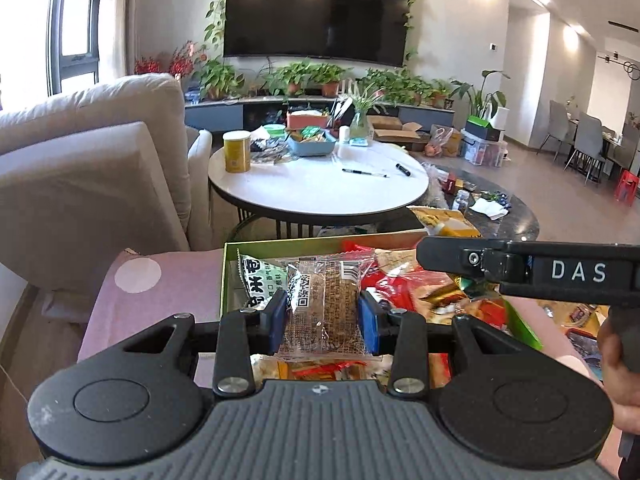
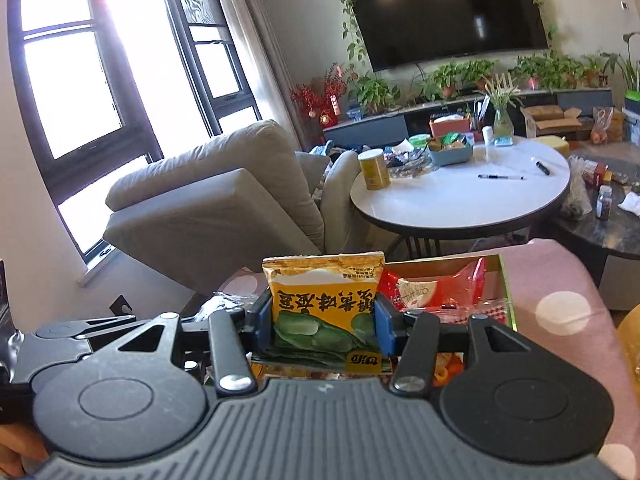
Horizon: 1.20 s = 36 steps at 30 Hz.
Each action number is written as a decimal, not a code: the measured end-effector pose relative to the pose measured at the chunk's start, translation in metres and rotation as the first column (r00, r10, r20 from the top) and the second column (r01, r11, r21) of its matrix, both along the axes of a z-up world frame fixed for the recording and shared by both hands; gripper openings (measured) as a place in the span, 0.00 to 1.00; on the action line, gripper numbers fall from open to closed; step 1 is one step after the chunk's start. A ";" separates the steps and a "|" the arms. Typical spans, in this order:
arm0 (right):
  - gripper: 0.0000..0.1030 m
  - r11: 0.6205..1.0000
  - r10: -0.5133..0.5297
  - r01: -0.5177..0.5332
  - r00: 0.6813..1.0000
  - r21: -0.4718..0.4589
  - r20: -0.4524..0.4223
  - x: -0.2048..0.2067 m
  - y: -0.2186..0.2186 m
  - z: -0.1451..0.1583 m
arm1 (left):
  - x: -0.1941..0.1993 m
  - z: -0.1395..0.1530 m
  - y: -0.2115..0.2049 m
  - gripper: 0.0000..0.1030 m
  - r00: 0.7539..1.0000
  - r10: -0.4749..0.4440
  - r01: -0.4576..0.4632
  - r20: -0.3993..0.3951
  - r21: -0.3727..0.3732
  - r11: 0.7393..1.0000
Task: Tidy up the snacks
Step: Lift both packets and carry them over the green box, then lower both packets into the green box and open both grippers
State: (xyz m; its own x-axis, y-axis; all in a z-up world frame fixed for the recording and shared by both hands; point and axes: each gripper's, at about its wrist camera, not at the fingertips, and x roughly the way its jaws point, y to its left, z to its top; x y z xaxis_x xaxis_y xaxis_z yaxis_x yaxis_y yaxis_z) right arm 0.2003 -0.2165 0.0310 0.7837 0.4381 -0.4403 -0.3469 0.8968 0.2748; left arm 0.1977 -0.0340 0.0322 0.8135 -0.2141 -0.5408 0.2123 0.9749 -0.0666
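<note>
My left gripper [image 1: 323, 320] is shut on a clear-wrapped brown cake packet [image 1: 322, 307], held above a green box [image 1: 232, 276] crammed with snack packets. To its right, the side of my right gripper [image 1: 528, 270] crosses the left wrist view with a yellow packet [image 1: 444, 222] poking out ahead of it. In the right wrist view my right gripper [image 2: 323, 320] is shut on that yellow bean snack packet [image 2: 324, 304], upright between the blue pads [image 2: 265, 320]. Red packets [image 2: 436, 292] lie in the green box [image 2: 505, 280] behind it.
The box rests on a pink dotted cushion [image 1: 156, 288]. Beyond stands a round white table [image 1: 320, 188] with a yellow can [image 1: 237, 151], a blue tray of snacks [image 1: 312, 142] and pens. A beige sofa [image 1: 92, 168] is at left, a dark low table [image 2: 600, 228] at right.
</note>
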 end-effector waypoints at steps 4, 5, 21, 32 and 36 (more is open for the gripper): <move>0.70 1.000 0.000 0.000 1.000 0.008 -0.031 0.018 0.003 -0.009 | 0.021 -0.011 0.000 0.34 1.000 0.003 -0.003 -0.029 0.003 1.000; 0.70 1.000 -0.002 0.002 0.999 0.008 -0.039 0.022 0.004 -0.012 | 0.028 -0.014 0.000 0.34 0.999 0.002 -0.002 -0.035 0.005 1.000; 0.71 0.999 -0.042 0.044 0.997 0.022 -0.061 0.046 0.005 -0.030 | 0.057 -0.039 -0.004 0.53 1.000 0.006 -0.006 -0.012 0.006 1.000; 0.71 0.999 -0.042 0.043 0.999 0.027 -0.032 0.014 0.001 -0.018 | 0.015 -0.023 -0.007 0.75 0.998 0.003 -0.005 0.060 0.036 0.999; 0.71 0.998 -0.051 0.051 0.998 0.023 -0.023 0.000 0.000 -0.013 | -0.003 -0.020 -0.007 0.80 0.998 -0.002 0.002 0.059 0.017 1.000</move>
State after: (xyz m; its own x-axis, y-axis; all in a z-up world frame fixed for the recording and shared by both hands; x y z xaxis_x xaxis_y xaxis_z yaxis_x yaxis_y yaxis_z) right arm 0.2004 -0.2168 0.0180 0.7954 0.4082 -0.4481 -0.2945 0.9064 0.3029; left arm 0.1946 -0.0410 0.0119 0.8438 -0.2072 -0.4951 0.2174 0.9754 -0.0378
